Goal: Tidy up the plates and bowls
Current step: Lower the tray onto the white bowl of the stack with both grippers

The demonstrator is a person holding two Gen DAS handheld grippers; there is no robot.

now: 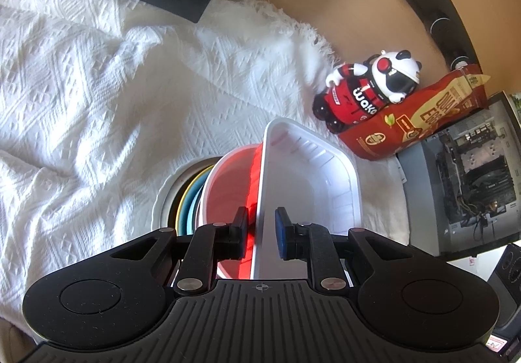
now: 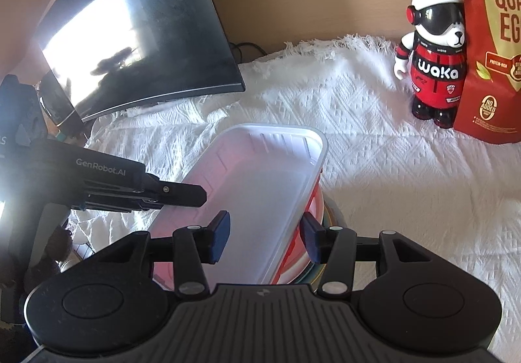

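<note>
A white rectangular tray (image 2: 260, 187) sits tilted on top of a stack of dishes on the desk, which is covered by a white woven cloth (image 1: 97, 86). Directly under the tray is a red bowl (image 1: 231, 183), and beneath that a pile of plates (image 1: 189, 193) showing blue and yellow edges, with a white one at the bottom. The left tongs (image 1: 260, 232) straddle the tray's near rim, one pad on the bowl side and one inside the tray; the pads look close to the rim, but I cannot tell whether they actually press on it. The right tongs (image 2: 265, 239) stand released around the tray's other near edge, with clear gaps between pads and plastic. In the right wrist view the left tongs reach in from the left toward the tray's side. Far right on the cloth stands a panda figurine (image 2: 433, 50) in a red suit, touching a red snack bag (image 2: 491, 53). A dark monitor (image 2: 140, 27) stands at the far left.
</note>
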